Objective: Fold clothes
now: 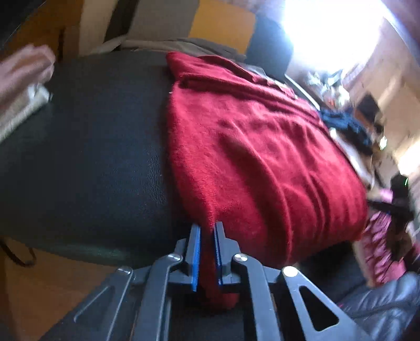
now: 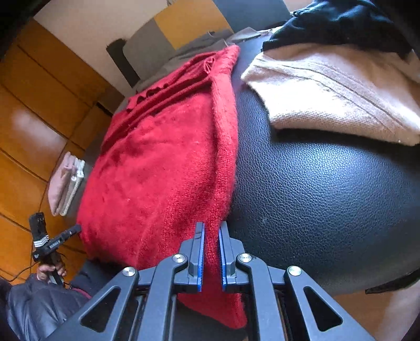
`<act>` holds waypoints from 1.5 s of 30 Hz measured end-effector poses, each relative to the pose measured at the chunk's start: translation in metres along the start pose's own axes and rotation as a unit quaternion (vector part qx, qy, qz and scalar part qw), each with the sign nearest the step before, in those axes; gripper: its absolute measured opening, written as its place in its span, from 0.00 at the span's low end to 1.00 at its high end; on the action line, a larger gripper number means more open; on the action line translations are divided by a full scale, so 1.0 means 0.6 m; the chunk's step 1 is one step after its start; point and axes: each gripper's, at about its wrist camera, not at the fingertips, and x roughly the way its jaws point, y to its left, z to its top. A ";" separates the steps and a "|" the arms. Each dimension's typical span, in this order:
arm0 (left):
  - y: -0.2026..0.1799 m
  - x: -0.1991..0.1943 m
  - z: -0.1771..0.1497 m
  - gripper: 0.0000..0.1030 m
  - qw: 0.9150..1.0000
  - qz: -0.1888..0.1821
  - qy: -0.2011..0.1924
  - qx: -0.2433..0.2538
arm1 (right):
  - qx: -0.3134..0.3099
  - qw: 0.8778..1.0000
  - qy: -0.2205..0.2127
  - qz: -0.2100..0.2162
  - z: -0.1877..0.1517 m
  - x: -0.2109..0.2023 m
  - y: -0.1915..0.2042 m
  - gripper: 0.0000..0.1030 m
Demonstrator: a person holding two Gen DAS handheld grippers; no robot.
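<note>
A red knitted sweater (image 1: 252, 147) lies spread on a black leather surface (image 1: 92, 147); it also shows in the right wrist view (image 2: 162, 168). My left gripper (image 1: 207, 230) is shut on the sweater's near left corner, with red cloth pinched between the blue pads. My right gripper (image 2: 212, 230) is shut on the sweater's near right corner, and cloth hangs down between its fingers. The left gripper also shows at the lower left of the right wrist view (image 2: 52, 241), held in a hand.
A folded beige sweater (image 2: 341, 94) lies on the black surface (image 2: 328, 199) at the right, with a dark garment (image 2: 341, 18) behind it. Folded pink and white cloths (image 1: 21, 86) sit at the left edge. Grey garments (image 1: 189, 44) lie at the far side. The floor is wooden (image 2: 31, 126).
</note>
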 end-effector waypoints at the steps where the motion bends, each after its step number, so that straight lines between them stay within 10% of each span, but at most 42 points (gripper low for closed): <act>1: 0.001 0.000 -0.001 0.06 1.000 -0.002 -0.002 -0.002 | -0.005 1.000 0.004 -0.008 0.002 0.000 0.004 0.07; 9: 0.048 -0.050 0.001 0.05 0.995 -0.066 -0.021 -0.065 | -0.010 1.000 0.024 -0.014 0.005 -0.008 0.023 0.07; 20: 0.066 -0.120 0.038 0.05 0.974 -0.200 -0.042 -0.102 | 0.053 0.986 0.013 0.157 0.018 -0.055 0.059 0.07; 26: 0.071 -0.113 0.109 0.05 0.955 -0.256 -0.083 -0.122 | 0.096 0.970 -0.022 0.223 0.064 -0.072 0.053 0.07; 34: 0.087 -0.058 0.303 0.05 0.929 -0.303 -0.157 -0.141 | 0.130 0.971 -0.031 0.200 0.199 -0.001 0.022 0.06; 39: 0.087 0.080 0.413 0.05 0.958 -0.232 -0.114 -0.126 | 0.162 0.974 -0.020 0.154 0.292 0.086 -0.025 0.07; 45: 0.103 0.194 0.434 0.05 0.968 -0.201 -0.052 -0.139 | 0.172 0.970 -0.012 0.173 0.298 0.110 -0.039 0.22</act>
